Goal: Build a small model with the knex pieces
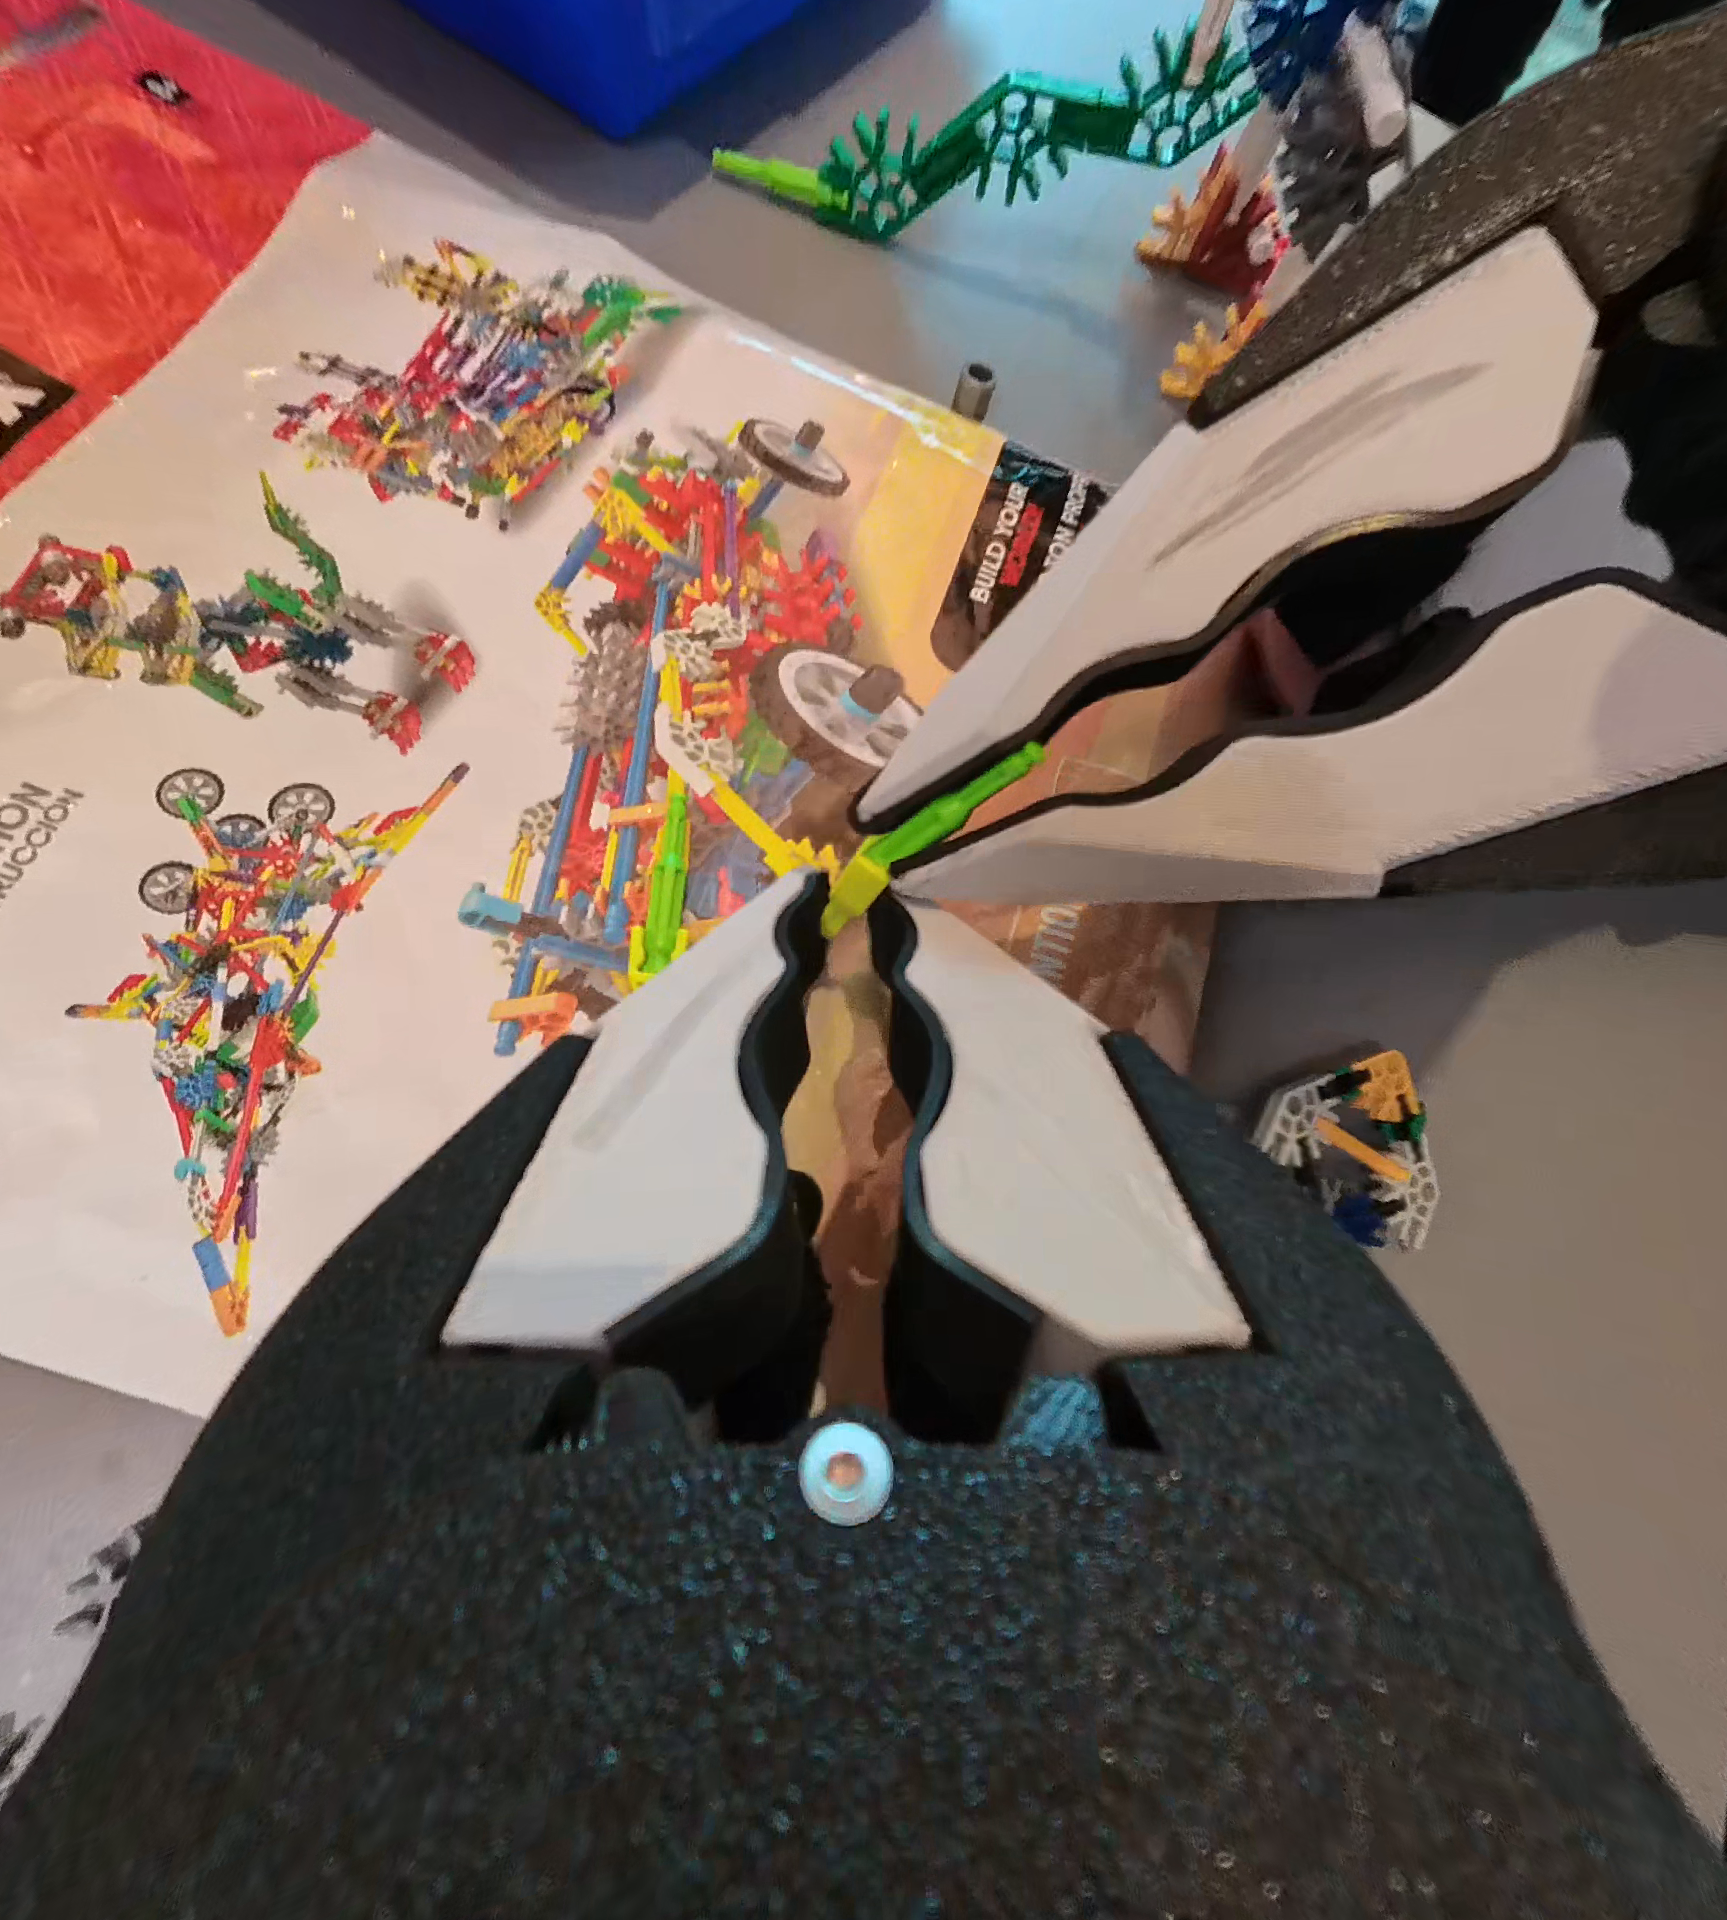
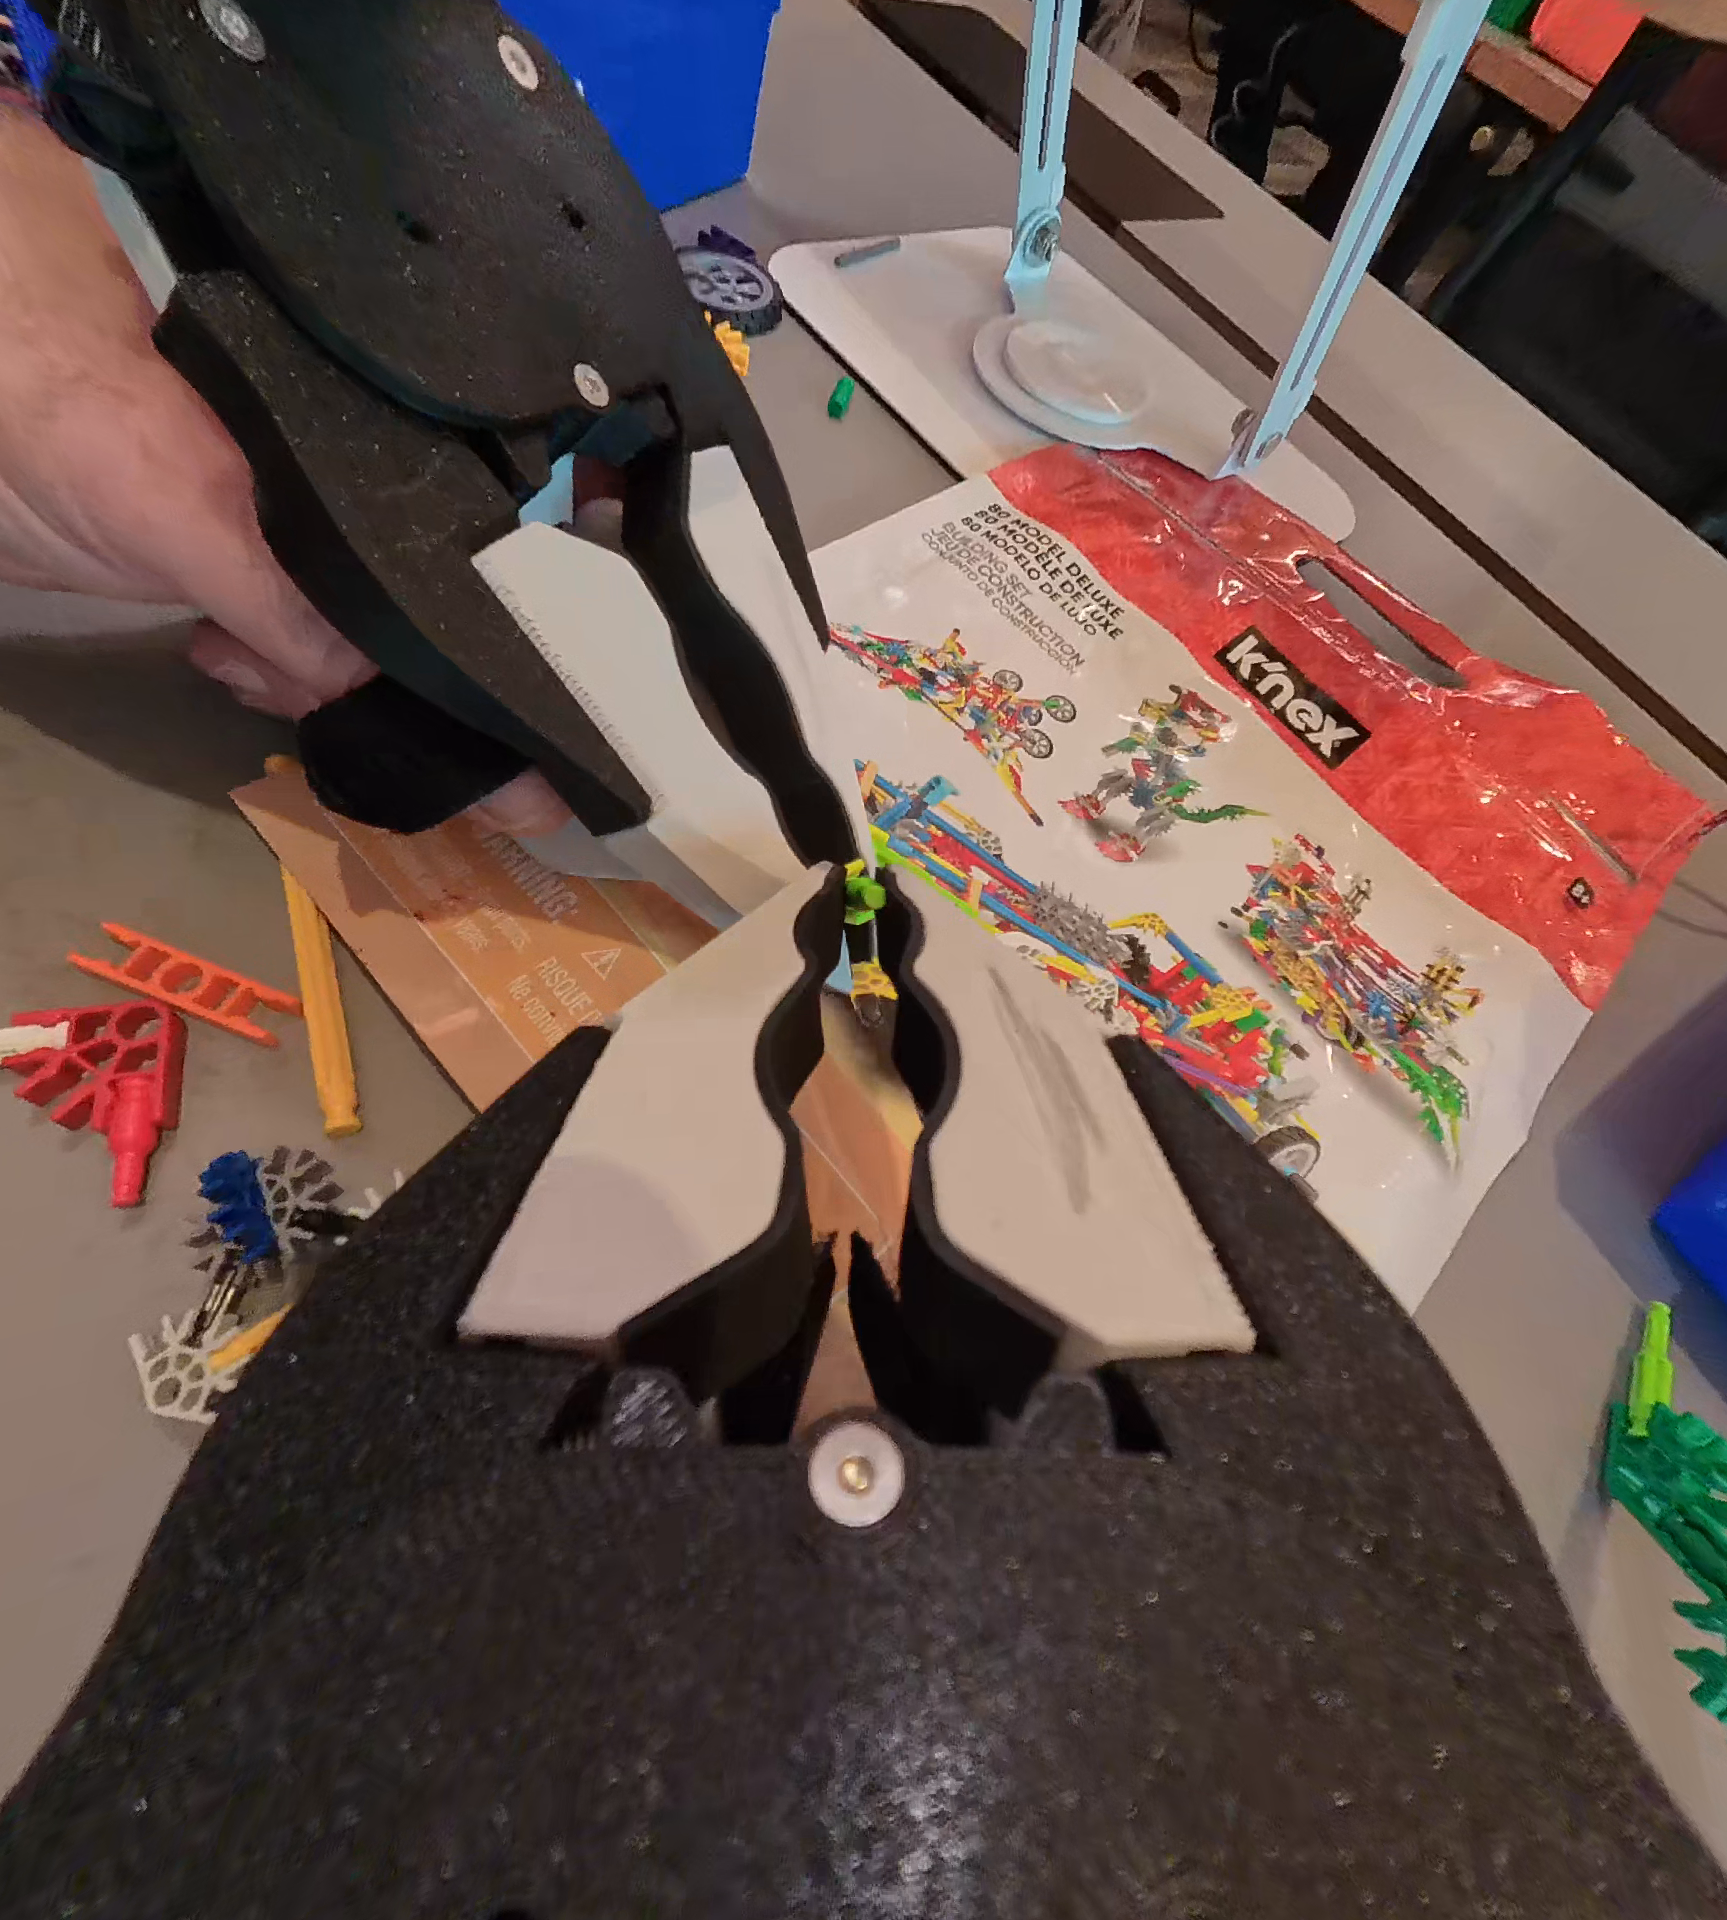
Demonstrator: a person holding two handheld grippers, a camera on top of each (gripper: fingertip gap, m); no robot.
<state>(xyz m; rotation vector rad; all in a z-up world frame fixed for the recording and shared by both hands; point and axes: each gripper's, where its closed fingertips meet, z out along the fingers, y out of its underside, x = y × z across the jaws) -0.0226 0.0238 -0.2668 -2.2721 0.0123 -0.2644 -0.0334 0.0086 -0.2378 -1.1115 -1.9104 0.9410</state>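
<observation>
- The grey table point(image 1: 1461, 1143) carried everything. A flat plastic bag point(image 1: 163, 935) with a red top lay across its middle.
- The bag bore a brand logo on a black patch, lines of printed text and pictures of models. A brown card under its near edge had printing too. We leave all the writing unread.
- The left gripper point(image 1: 843, 899), held by a hand point(image 2: 38, 416), was clenched at its very tips on a yellow-green connector point(image 1: 851, 888).
- The right gripper point(image 2: 859, 883) met it tip to tip, its fingers closed around a light green rod point(image 1: 973, 795).
- Rod and connector touched each other in the air, just above the near edge of the bag.
- In our judgement the connector could slip or twist out, because only the tips pinched it.
- If the rod was not in line with the connector, a push could bend it or make it fly off among the loose pieces.
- A green spiky assembly point(image 1: 994, 145) lay near the far edge of the table.
</observation>
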